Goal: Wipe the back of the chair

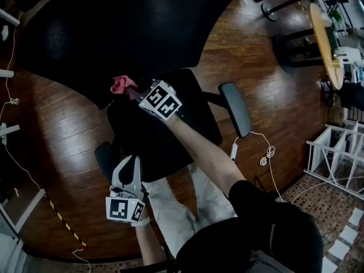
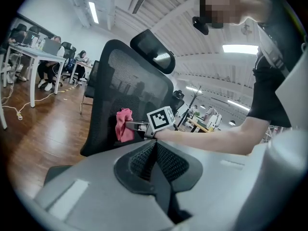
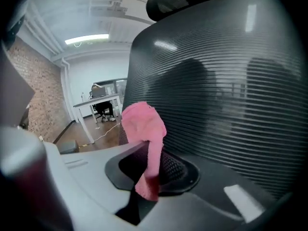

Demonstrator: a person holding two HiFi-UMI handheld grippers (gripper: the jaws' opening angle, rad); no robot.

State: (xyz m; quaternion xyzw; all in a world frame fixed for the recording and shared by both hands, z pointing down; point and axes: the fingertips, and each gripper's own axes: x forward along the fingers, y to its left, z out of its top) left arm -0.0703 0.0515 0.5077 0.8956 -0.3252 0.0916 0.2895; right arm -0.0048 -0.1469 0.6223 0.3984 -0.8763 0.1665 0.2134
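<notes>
A black office chair with a mesh back [image 1: 108,33] [image 2: 120,95] [image 3: 221,81] stands in front of me. My right gripper [image 1: 129,88] [image 3: 144,172] is shut on a pink cloth [image 1: 119,85] [image 2: 124,124] [image 3: 143,124], held against the lower left part of the mesh. The cloth bunches above the jaws and a strip of it hangs down between them. My left gripper [image 1: 128,172] [image 2: 153,158] hangs low near my knee, jaws shut with nothing in them, pointing up at the chair.
The chair seat [image 1: 165,129] and right armrest [image 1: 235,108] lie under my right arm. A white cable [image 1: 259,147] trails on the wood floor. A round table [image 1: 324,38] stands at the far right. A white desk [image 2: 33,61] with seated people is at the left.
</notes>
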